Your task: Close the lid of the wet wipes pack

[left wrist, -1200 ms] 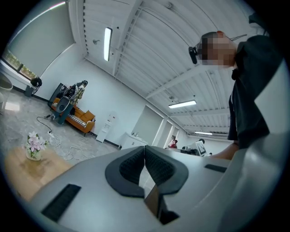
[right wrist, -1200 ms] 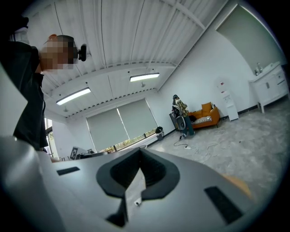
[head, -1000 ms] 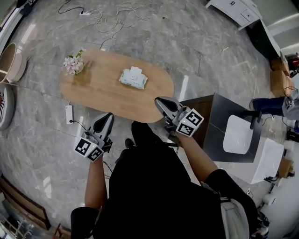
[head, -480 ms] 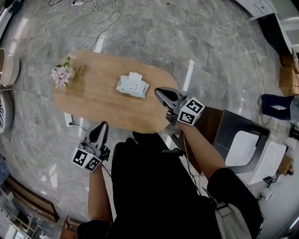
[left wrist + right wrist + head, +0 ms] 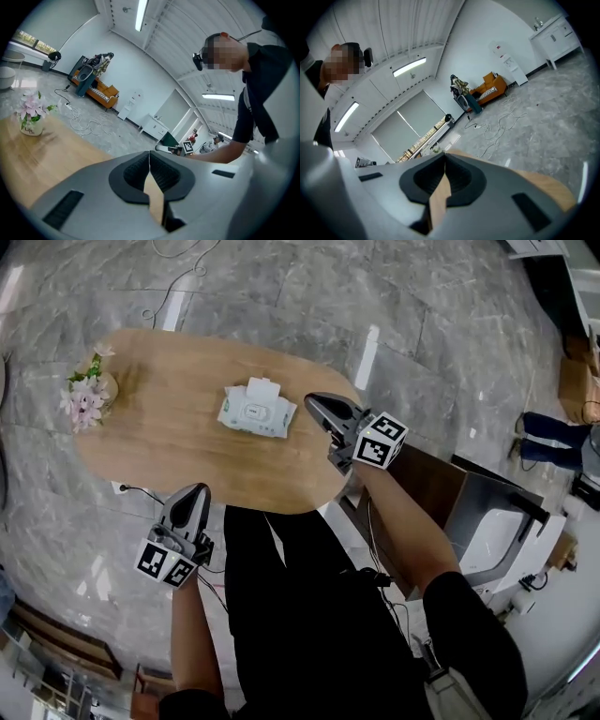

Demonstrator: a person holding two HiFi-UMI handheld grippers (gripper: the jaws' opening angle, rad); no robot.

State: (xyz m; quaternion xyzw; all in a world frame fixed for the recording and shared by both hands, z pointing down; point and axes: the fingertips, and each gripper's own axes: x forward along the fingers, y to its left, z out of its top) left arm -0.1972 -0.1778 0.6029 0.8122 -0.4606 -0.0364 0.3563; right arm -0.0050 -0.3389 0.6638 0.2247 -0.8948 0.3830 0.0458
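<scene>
A white wet wipes pack lies in the middle of the oval wooden table, its lid flipped up at the far side with a wipe showing. My right gripper hovers just right of the pack over the table's right end, jaws shut and empty. At the table's near edge, over the floor, my left gripper is held low with its jaws shut on nothing. Both gripper views show closed jaws; neither shows the pack.
A small vase of pink flowers stands at the table's left end. Cables lie on the marble floor beyond. A dark cabinet and a white box stand to the right. Another person's legs are at far right.
The table and pack have drawn nearer in the head view. My right gripper has advanced over the table's right end toward the pack. My left gripper stays low near the front edge.
</scene>
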